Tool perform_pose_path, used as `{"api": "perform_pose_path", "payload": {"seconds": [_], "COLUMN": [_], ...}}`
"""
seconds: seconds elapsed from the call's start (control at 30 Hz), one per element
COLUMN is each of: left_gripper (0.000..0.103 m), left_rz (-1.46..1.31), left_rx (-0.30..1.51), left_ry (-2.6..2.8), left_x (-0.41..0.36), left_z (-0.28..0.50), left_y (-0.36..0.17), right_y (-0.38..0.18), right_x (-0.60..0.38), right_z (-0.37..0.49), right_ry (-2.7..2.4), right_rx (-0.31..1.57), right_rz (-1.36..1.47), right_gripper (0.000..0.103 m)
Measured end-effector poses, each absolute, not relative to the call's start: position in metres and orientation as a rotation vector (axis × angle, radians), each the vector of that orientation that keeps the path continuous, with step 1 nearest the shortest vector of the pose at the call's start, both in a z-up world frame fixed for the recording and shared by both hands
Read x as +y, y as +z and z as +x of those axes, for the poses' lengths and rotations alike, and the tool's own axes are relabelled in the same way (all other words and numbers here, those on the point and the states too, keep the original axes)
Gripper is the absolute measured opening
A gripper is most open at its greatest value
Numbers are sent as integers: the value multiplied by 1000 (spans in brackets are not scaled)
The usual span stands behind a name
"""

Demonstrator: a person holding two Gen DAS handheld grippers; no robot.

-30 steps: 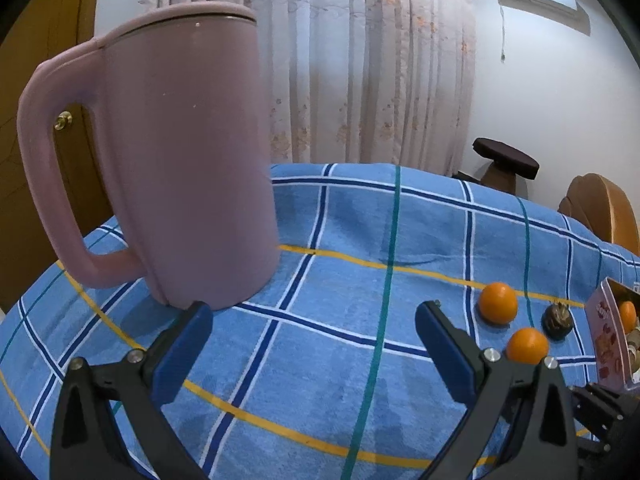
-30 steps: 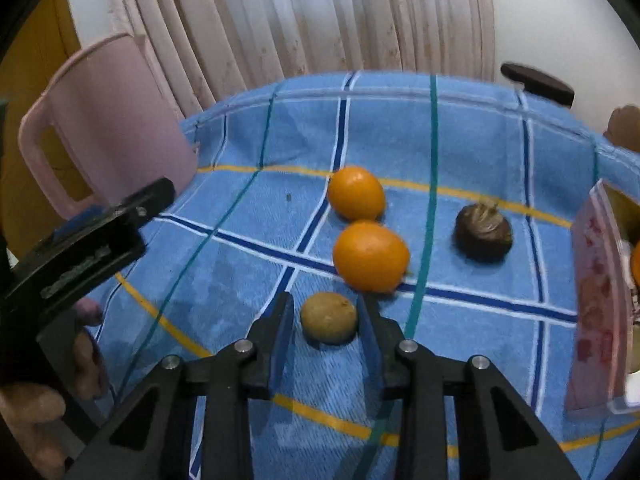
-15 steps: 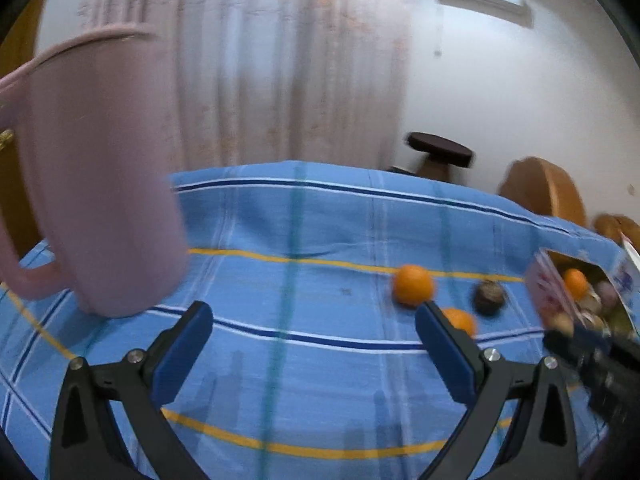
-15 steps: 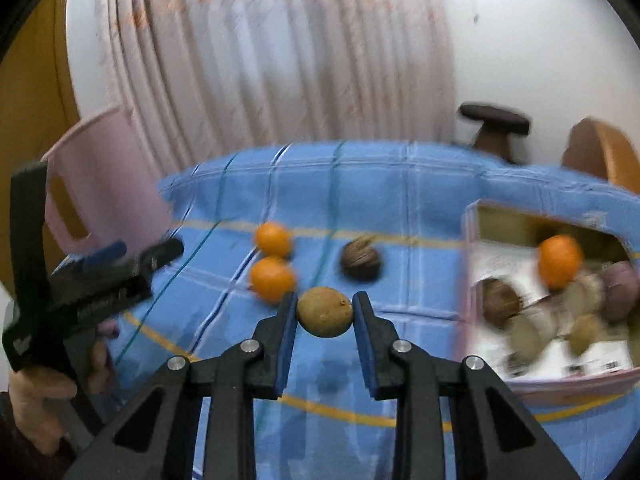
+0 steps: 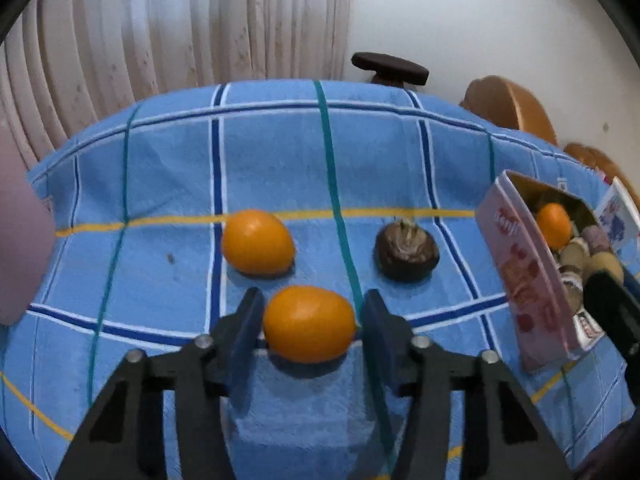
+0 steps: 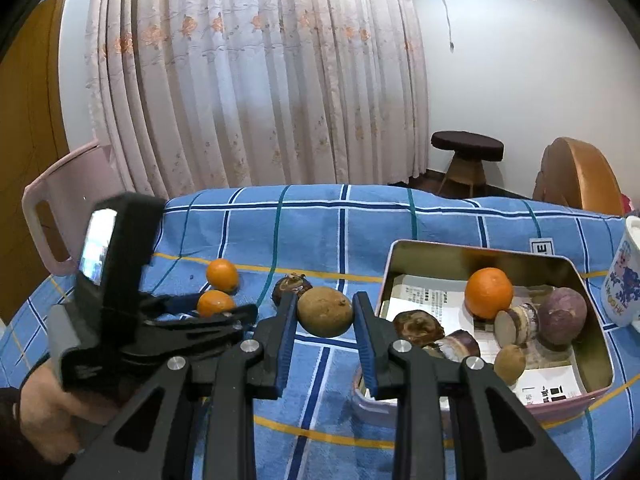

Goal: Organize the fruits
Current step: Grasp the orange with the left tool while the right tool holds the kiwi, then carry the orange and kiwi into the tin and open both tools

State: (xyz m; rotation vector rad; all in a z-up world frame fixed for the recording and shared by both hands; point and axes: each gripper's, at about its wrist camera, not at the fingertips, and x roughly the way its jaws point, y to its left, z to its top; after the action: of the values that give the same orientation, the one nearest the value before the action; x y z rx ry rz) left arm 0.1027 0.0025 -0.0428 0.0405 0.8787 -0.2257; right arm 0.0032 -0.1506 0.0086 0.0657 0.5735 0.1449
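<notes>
My left gripper (image 5: 312, 316) is low over the blue checked cloth, its jaws closing, with both blue pads against the sides of the near orange (image 5: 308, 322) that rests on the cloth. A second orange (image 5: 258, 242) and a dark brown fruit (image 5: 406, 254) lie just beyond it. My right gripper (image 6: 325, 308) is shut on a round brown fruit (image 6: 326, 312), held above the cloth just left of the open pink tin (image 6: 480, 249). An orange (image 6: 488, 293) and several other pieces lie in that tin.
A tall pink jug (image 6: 56, 216) stands at the table's left. A white printed mug (image 6: 626, 276) stands right of the tin. A person's hand (image 6: 44, 396) holds the left gripper. Behind the table are a curtain, a dark stool (image 6: 466, 148) and a wooden chair (image 6: 580, 176).
The left gripper swung right, away from the pink jug, came down over the oranges and closed around the near one. The right gripper lifted the brown fruit and carried it right, to the tin.
</notes>
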Motion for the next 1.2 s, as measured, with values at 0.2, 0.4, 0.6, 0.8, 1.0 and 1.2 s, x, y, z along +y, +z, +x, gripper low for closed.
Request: {"api": "perform_pose_path", "payload": {"seconds": [0.2,0.4,0.6,0.8,1.0,1.2], "left_gripper": [43,41,41,41,41,41], "left_rz": [-2,-107,-110,-101,-106,-65], "left_rx": [883,864,806,738,667,604], "left_ry": [-280,-237,-167,-219,-289,-373], "left_x": [9,39,46,36,13,-30], "left_z": [101,94,70,50,38,32], "left_y": [-42,-40,-37,-29,-9,12], "right_y": [5,4,0,5,20,33], "right_x": [-149,-145,-133,-129,-158,-215], "right_z": [7,6,5,-3,-10,-17], "right_ry": [148,161,214,241,212,118], "right_rx": [589,582,600,585,533,480], "right_rz": [73,67,62,58,100,142], "right_gripper": [30,30,30,30,30,30]}}
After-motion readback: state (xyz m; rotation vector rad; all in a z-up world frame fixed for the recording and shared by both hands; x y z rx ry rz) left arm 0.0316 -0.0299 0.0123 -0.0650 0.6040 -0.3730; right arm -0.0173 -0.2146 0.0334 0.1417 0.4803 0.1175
